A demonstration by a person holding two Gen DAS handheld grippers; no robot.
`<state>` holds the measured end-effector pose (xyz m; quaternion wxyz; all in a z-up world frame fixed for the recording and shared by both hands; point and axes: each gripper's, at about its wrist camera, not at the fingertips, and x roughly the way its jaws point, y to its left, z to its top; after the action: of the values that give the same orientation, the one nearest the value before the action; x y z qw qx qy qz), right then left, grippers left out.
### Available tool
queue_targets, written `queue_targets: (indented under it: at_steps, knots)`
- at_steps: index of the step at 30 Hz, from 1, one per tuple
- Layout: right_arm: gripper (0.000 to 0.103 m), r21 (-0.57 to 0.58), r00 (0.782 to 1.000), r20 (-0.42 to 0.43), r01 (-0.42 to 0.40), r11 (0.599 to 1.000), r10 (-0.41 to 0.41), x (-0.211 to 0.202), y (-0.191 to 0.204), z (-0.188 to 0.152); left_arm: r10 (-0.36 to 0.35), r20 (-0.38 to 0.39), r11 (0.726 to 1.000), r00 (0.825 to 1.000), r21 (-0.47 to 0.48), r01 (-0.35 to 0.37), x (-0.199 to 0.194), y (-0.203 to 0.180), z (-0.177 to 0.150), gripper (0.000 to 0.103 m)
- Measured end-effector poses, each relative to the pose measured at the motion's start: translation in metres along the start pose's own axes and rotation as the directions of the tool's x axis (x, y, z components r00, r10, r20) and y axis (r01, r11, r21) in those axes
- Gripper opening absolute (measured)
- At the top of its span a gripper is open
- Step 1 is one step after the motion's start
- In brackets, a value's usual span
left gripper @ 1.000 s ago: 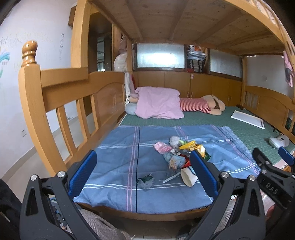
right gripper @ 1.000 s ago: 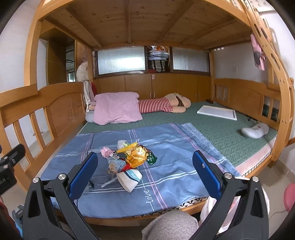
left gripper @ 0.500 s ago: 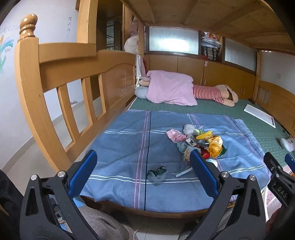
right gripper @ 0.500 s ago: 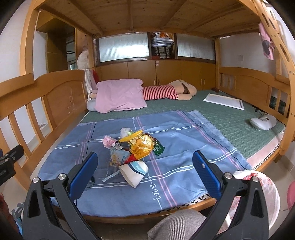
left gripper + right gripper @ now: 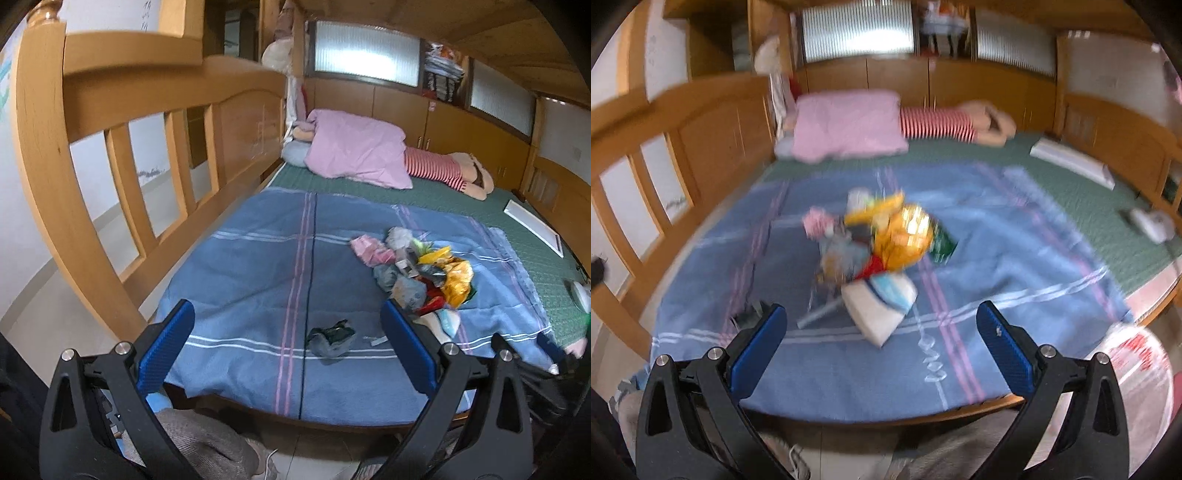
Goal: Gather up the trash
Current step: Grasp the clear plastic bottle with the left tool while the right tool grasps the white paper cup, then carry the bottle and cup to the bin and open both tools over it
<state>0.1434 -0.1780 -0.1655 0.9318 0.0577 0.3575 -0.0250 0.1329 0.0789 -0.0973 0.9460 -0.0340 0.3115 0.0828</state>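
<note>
- two grippers, left gripper (image 5: 287,338) and right gripper (image 5: 881,334), hang with jaws spread wide, empty, at the near edge of a blue blanket (image 5: 258,266).
- wooden rail (image 5: 122,147) runs along the left; pink pillow (image 5: 358,151) lies far back.
- right view is motion-blurred; trash pile (image 5: 882,240) is smeared.
- crumpled wrapper (image 5: 330,338) lies between the left fingers; a paper cup (image 5: 881,304) lies just ahead of the right.

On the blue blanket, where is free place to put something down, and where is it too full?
The blue blanket is bare between the wooden side rail and the trash pile, apart from one dark wrapper near the front edge. The pile itself is crowded, with a paper cup at its front.
</note>
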Motion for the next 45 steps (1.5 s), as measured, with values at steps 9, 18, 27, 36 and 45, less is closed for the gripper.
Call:
queue_targets:
  at_steps: [9,18,27,36,45]
  knots:
    - [0.100,0.019,0.978,-0.210,0.007,1.000,-0.003,0.109,0.007,-0.014,0.025,-0.055,0.999,0.998,-0.046,-0.028,0.038,0.031,-0.001,0.100]
    - [0.100,-0.074,0.950,-0.305,0.052,0.996,-0.072,0.184,0.025,0.001,0.047,-0.124,0.996,0.991,-0.064,-0.055,0.072,0.042,-0.008,0.100]
    - [0.037,-0.028,0.909,-0.407,0.081,0.996,-0.086,0.208,0.011,-0.002,0.040,-0.146,0.998,0.988,-0.046,-0.047,0.086,0.035,-0.007,0.100]
    - [0.036,0.029,0.946,-0.325,0.029,0.999,-0.018,0.148,-0.021,-0.001,-0.078,-0.175,0.996,0.982,0.018,0.082,0.114,0.005,-0.028,0.100]
    - [0.036,0.070,0.952,-0.305,0.013,0.997,0.009,0.125,-0.050,-0.008,-0.165,-0.253,0.969,0.953,0.137,0.204,0.172,-0.046,-0.063,0.100]
